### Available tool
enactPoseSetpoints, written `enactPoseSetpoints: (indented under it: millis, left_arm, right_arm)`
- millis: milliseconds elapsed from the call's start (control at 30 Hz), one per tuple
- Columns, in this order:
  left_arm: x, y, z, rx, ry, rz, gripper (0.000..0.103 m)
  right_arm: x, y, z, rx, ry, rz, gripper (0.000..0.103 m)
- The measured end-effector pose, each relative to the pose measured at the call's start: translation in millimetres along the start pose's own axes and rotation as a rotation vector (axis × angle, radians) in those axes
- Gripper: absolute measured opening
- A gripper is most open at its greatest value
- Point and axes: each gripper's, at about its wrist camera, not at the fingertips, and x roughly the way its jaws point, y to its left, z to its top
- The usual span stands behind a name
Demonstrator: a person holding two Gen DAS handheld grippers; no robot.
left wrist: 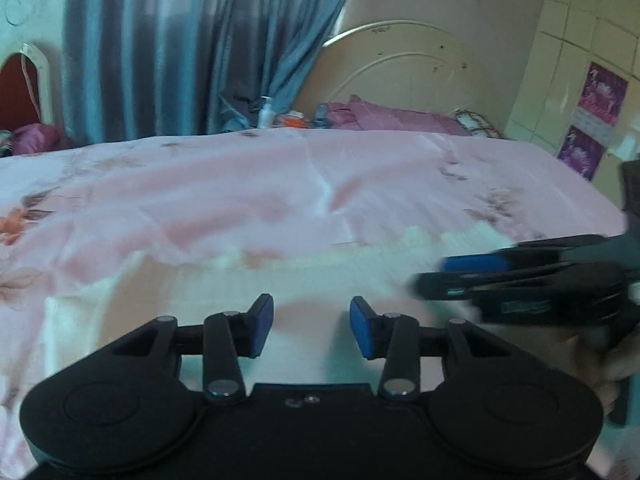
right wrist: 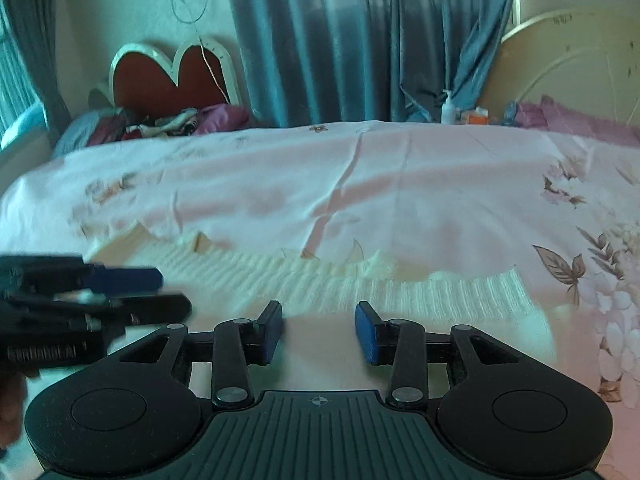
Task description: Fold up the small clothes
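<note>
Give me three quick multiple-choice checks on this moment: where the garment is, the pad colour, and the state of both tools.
1. The white knit garment lies:
A. flat on the pink floral bedsheet
B. over the headboard
C. on the floor

2. The pads on the tools are:
A. red
B. blue
C. yellow

3. The left tool and right tool are:
A. both shut on cloth
B. one open, one shut
C. both open, holding nothing

Answers:
1 A, it is spread on the sheet.
2 B, the fingertip faces are blue.
3 C, a gap shows between each pair, with no cloth gripped.
</note>
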Motion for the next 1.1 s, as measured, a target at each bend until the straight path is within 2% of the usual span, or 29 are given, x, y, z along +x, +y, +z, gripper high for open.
enactPoseSetpoints:
  millis: [33,67,100,133,200,233,300,333,367,400,433,467,567,600,633,700,767,867,933,1033,1100]
  left_arm:
    - [-4,10,-4,0.001,-0.007,0.046,0.043]
    - [-7,25,-8,-0.004,-0.009,0.102,0.046]
    - [-8,40,-11,-0.024,-0.003,0.152,0.045]
    - [-10,57,-16,-0.065,-0.003,0.171,0.045]
    - [-13,68,-15,-0.11,-0.016,0.145,0.044]
    - [-14,64,-12,-0.107,-0.016,0.156,0.044]
    - [-21,48,-6,-0.095,-0.037,0.172,0.047]
    - [-29,36,-4,-0.078,-0.068,0.155,0.048]
    - [-37,22,-4,-0.068,-0.097,0.134,0.054]
    - [-41,8,-5,-0.052,-0.102,0.108,0.056]
    - [-45,-7,-9,-0.013,-0.095,0.086,0.057]
    - [-45,-21,-13,0.023,-0.088,0.082,0.057]
    - [-42,-44,-28,0.039,-0.058,0.073,0.056]
    - [-38,-46,-32,0.034,-0.044,0.074,0.056]
    - [-32,-47,-36,0.029,-0.014,0.07,0.055]
    - [-23,-44,-41,0.037,0.004,0.08,0.057]
    - [-26,-40,-42,0.043,0.004,0.091,0.057]
    - [-50,-29,-46,0.026,-0.017,0.136,0.056]
    - [-61,-25,-48,-0.024,-0.038,0.107,0.056]
    - [-63,-42,-50,-0.009,-0.05,0.06,0.055]
    - [-58,-53,-56,-0.009,-0.011,0.039,0.055]
  right_arm:
    - [-5,-10,-1,0.01,-0.015,-0.054,0.04]
    - [-11,-25,-3,0.033,-0.023,-0.15,0.04]
    - [-15,-43,-5,0.076,-0.018,-0.199,0.039]
    - [-18,-62,-9,0.136,-0.014,-0.209,0.039]
    - [-21,-73,-11,0.162,-0.013,-0.174,0.039]
    - [-21,-68,-9,0.143,-0.007,-0.189,0.039]
    - [-31,-54,-3,0.119,-0.031,-0.205,0.04]
    - [-39,-47,-3,0.111,-0.051,-0.185,0.04]
    - [-45,-36,-3,0.1,-0.066,-0.154,0.04]
    - [-48,-22,-3,0.077,-0.063,-0.113,0.045]
    - [-50,-11,-6,0.048,-0.057,-0.087,0.064]
    - [-52,2,-10,0.016,-0.056,-0.063,0.07]
    - [-49,24,-25,-0.028,-0.002,0.0,0.069]
    - [-45,28,-30,-0.043,0.022,-0.001,0.066]
    - [-42,29,-34,-0.05,0.038,-0.002,0.059]
    - [-41,30,-42,-0.062,0.05,-0.001,0.059]
    - [-45,23,-43,-0.06,0.058,-0.026,0.059]
    - [-64,0,-43,0.028,0.04,-0.141,0.059]
    - [-79,-4,-44,0.114,0.011,-0.09,0.059]
    - [-80,30,-51,0.039,0.027,-0.021,0.059]
    - [-72,49,-60,-0.001,0.065,-0.002,0.059]
